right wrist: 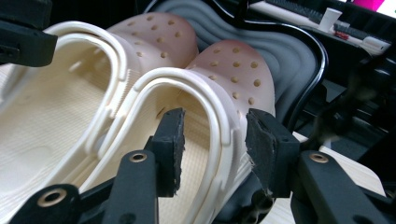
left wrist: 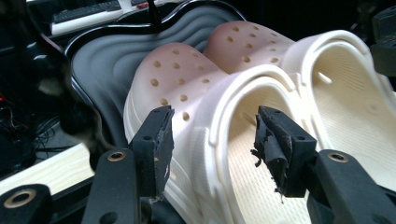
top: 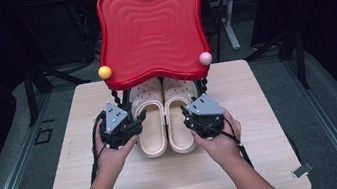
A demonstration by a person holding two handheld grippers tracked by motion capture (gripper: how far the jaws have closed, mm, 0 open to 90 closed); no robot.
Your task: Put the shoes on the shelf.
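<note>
Pair of cream clogs (top: 165, 117): on your desk (top: 262, 126), side by side, toes under the red tray (top: 152, 31). Your left hand-held gripper (top: 136, 120): jaws spread, straddling the left clog's outer wall. Your right hand-held gripper (top: 187, 117): jaws spread, straddling the right clog's outer wall.

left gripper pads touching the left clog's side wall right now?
Apart. The left gripper view shows the left gripper astride the left clog wall, with gaps at both pads.

Matt foam clogs (top: 165, 120), glossy plastic tray (top: 152, 31)
</note>
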